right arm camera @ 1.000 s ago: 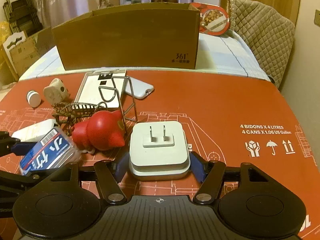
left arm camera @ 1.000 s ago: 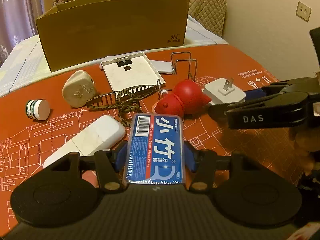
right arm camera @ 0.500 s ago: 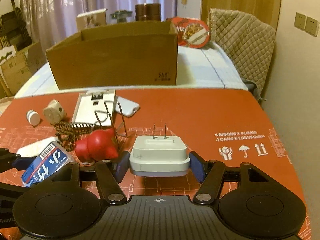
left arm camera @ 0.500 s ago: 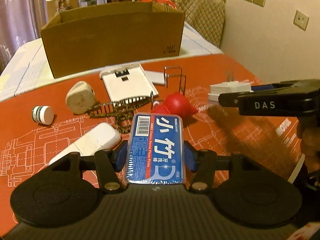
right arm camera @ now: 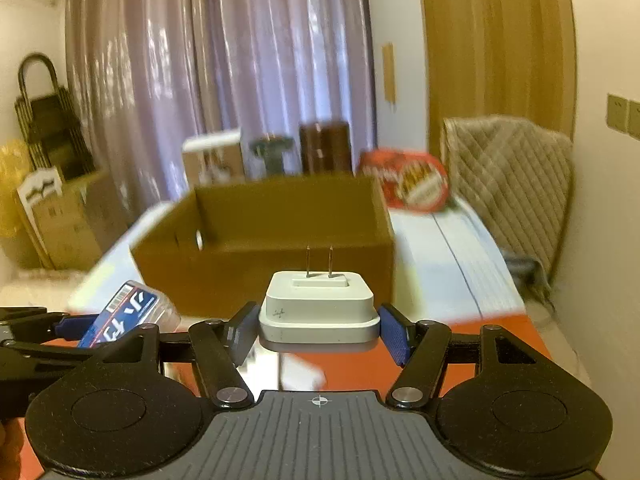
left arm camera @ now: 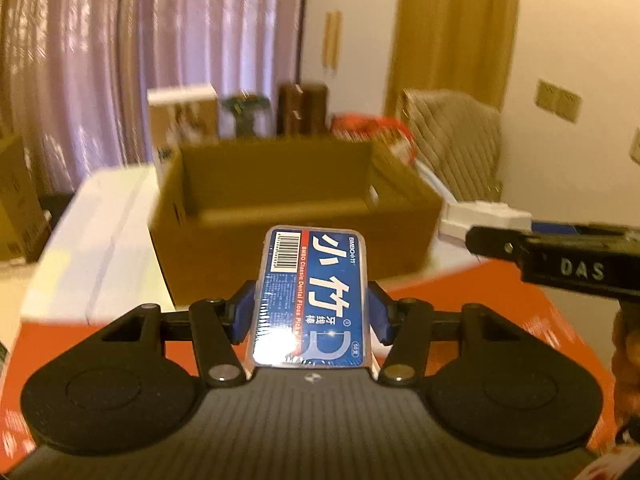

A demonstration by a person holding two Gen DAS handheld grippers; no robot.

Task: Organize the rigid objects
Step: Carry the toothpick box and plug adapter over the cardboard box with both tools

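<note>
Claws both clenched: left claw grips glossy rectangular floss-pick box; right claw grips smooth white two-prong plug.

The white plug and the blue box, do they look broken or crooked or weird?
Nothing stands out. The white plug sits level in the right gripper, both prongs straight and pointing up. The blue floss pick box is held squarely in the left gripper, wrapper intact. The open cardboard box beyond looks undamaged, though blurred.

floss box before cardboard box, charger right (both aloft)
</note>
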